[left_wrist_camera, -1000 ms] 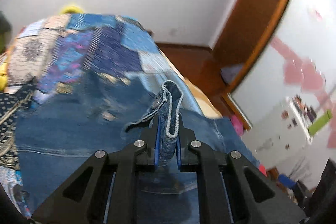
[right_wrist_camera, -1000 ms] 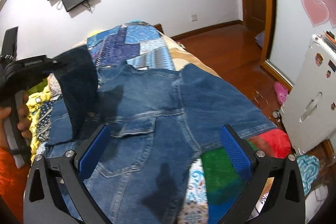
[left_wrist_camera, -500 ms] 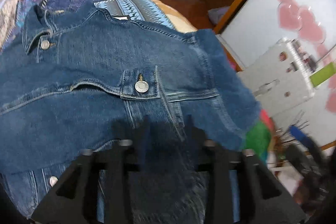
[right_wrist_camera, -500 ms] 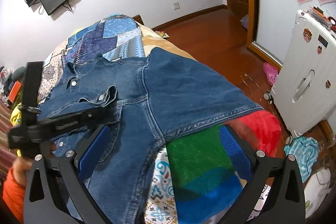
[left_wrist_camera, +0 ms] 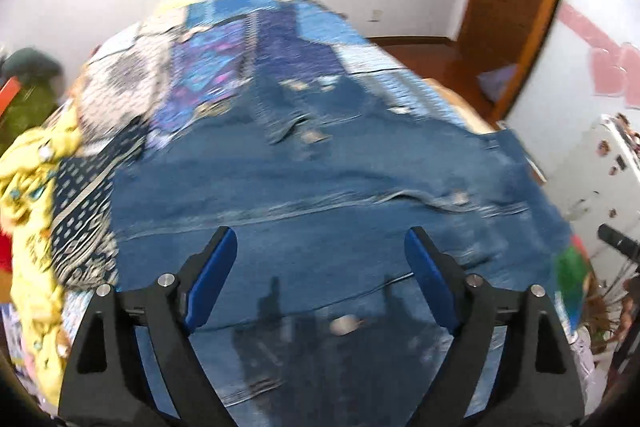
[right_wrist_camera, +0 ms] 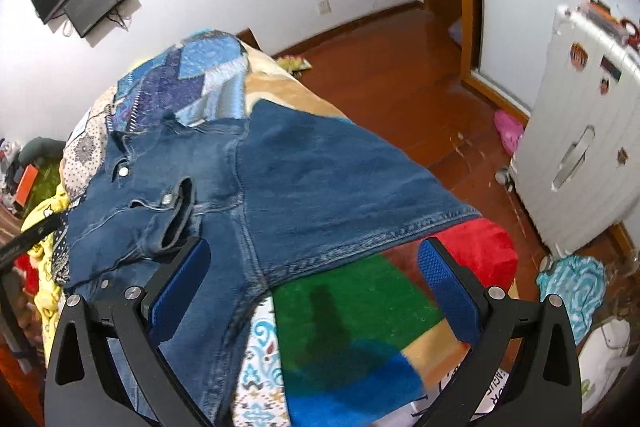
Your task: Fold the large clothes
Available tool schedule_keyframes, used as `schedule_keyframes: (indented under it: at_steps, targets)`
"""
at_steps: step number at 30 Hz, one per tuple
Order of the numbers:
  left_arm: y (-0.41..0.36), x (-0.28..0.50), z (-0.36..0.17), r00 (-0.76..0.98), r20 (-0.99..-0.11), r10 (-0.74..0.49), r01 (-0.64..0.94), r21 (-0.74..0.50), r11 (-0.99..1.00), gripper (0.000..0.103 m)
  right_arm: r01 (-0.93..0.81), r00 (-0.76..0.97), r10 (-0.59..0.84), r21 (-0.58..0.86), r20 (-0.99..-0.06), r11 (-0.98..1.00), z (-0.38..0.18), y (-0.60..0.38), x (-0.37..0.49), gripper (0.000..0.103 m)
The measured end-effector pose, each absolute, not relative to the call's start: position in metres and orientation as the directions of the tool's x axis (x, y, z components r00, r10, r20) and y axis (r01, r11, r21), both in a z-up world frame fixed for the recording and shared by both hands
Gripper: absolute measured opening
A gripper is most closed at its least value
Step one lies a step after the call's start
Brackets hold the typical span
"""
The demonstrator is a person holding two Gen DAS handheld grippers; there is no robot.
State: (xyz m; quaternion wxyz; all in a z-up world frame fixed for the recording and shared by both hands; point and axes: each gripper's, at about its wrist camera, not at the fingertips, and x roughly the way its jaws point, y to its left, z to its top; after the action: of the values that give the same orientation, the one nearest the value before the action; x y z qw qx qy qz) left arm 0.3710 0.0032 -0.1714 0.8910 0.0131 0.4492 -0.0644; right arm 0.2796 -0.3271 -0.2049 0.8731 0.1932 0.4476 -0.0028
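Denim is what matters at this moment: a blue jacket (right_wrist_camera: pixel 248 187) is spread, collar away from the cameras, over a patchwork quilt (right_wrist_camera: pixel 360 327) on a bed, and in the right wrist view one sleeve (right_wrist_camera: pixel 340 179) is seen lying out toward the bed's right edge, its stitched cuff hem just above a green and red patch. One front flap near the chest pocket (right_wrist_camera: pixel 176 215) is curled up rather than flat. The left gripper (left_wrist_camera: pixel 320 275) is held with its fingers spread wide above the body of the jacket (left_wrist_camera: pixel 320 195), nothing between the blue pads (left_wrist_camera: pixel 208 279); that view is blurred, so fine detail of seams and buttons cannot be read. The right gripper (right_wrist_camera: pixel 312 291) is likewise wide apart and empty, poised over the side seam and the cuff.

Judged from this layout, the step in hand is a fresh grasp for a fold, most likely of the outstretched sleeve inward across the body. It would be done well if the cuff hem were pinched through one layer only, the quilt beneath left out of the bite, and the sleeve carried low and flat. The curled flap should be smoothed first, since a lump there would be trapped under the fold. A yellow cloth (left_wrist_camera: pixel 32 187) at the left edge should be kept out of reach
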Motion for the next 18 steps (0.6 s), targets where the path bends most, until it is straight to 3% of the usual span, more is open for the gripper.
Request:
schedule_keyframes:
  at_steps: [7, 12, 18]
  targets:
    - [0.067, 0.352, -0.207, 0.538, -0.841, -0.055, -0.025, -0.081, 0.996, 0.086, 0.243, 0.499, 0.311, 0.475, -0.809, 0.846, -0.249, -0.357, 0.299, 0.103]
    - [0.088, 0.343, -0.232, 0.500, -0.864, -0.054, -0.101, -0.121, 0.988, 0.086, 0.289, 0.489, 0.423, 0.599, -0.763, 0.747, -0.273, -0.381, 0.308, 0.103]
    - [0.101, 0.338, -0.245, 0.484, -0.873, -0.056, -0.150, -0.146, 0.978, 0.086, 0.349, 0.503, 0.447, 0.647, -0.740, 0.678, -0.295, -0.397, 0.329, 0.087]
